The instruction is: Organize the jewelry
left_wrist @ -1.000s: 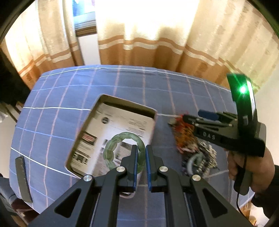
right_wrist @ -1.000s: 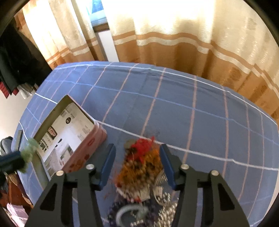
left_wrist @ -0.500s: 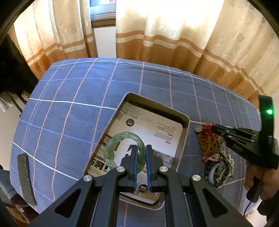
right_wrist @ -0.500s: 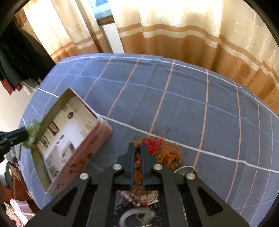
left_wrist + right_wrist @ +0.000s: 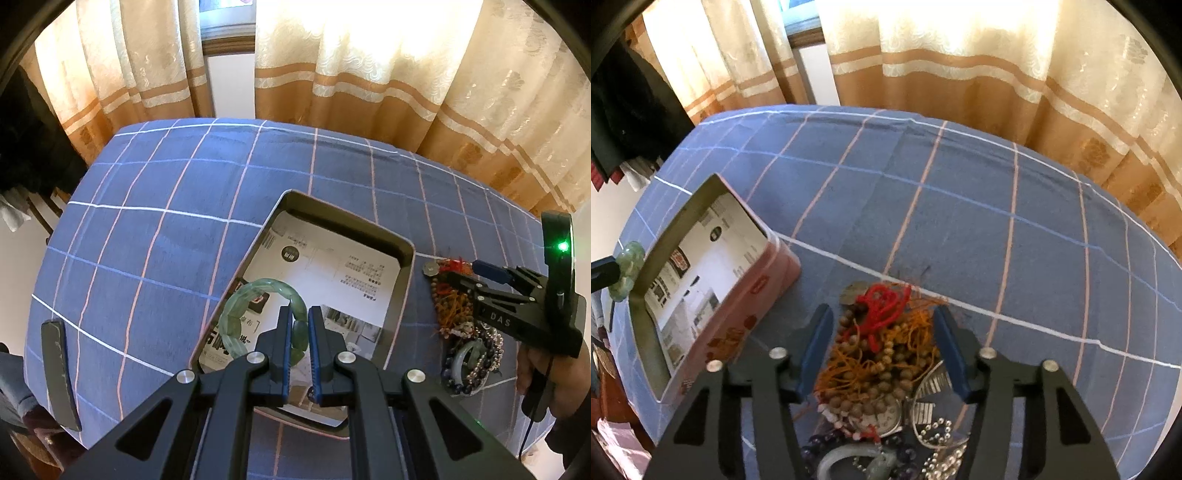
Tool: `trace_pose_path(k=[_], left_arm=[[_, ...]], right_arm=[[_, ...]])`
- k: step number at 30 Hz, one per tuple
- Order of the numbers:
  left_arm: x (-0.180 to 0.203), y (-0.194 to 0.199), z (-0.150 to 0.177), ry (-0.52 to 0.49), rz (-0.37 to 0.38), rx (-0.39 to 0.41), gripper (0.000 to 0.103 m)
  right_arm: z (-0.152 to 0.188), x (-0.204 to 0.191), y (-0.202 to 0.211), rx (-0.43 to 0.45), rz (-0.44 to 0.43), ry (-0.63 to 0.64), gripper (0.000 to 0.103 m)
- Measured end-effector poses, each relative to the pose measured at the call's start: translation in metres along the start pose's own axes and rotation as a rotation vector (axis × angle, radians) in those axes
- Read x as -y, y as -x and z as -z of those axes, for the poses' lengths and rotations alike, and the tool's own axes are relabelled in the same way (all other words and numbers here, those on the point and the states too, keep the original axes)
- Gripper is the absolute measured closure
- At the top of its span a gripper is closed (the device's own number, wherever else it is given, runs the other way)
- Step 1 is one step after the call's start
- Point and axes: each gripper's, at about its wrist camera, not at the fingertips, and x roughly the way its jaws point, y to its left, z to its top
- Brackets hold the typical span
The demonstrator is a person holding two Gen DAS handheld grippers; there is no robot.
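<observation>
My left gripper (image 5: 296,334) clamps its fingers on the green jade bangle (image 5: 258,317), held over the open tin box (image 5: 402,295), which holds no jewelry yet. My right gripper (image 5: 882,350), fingers just reopened, straddles the untouched jewelry pile (image 5: 882,369) on the worktop (image 5: 960,206).

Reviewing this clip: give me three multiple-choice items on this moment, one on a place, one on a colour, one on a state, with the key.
1. Where is the green bracelet?
A. In the left hand-held gripper, over the tin
B. On the jewelry pile
C. On the cloth, left of the tin

2. The tin's outer wall is:
A. Blue
B. Pink
C. Black

3. The right hand-held gripper is:
A. Shut on beads
B. Open, straddling the pile
C. Holding a watch

Key: 1 A, pads clamp its band; 2 B, seen from the right wrist; 3 B, jaws just opened, clear of the beads.
</observation>
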Motion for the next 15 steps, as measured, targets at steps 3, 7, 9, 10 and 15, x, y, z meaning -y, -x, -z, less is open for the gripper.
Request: trace_pose_path(k=[3, 7, 9, 10, 15], left_arm=[[-0.002, -0.004, 0.0, 0.005, -0.002, -0.006, 0.095], [-0.001, -0.004, -0.002, 0.005, 0.005, -0.003, 0.095], [-0.001, -0.003, -0.003, 0.003, 0.008, -0.001, 0.095], [-0.001, -0.003, -0.004, 0.001, 0.006, 0.0, 0.095], [-0.004, -0.001, -0.006, 0.006, 0.004, 0.004, 0.095]], right_arm=[[-0.002, 0.0, -0.007, -0.014, 0.008, 0.02, 0.063], [-0.003, 0.002, -0.009, -0.025, 0.007, 0.037, 0.089], [-0.005, 0.005, 0.001, -0.01, -0.018, 0.02, 0.093], [-0.006, 0.006, 0.006, 0.002, -0.028, 0.018, 0.094], [-0.013, 0.004, 0.035, 0.049, -0.081, 0.0, 0.094]])
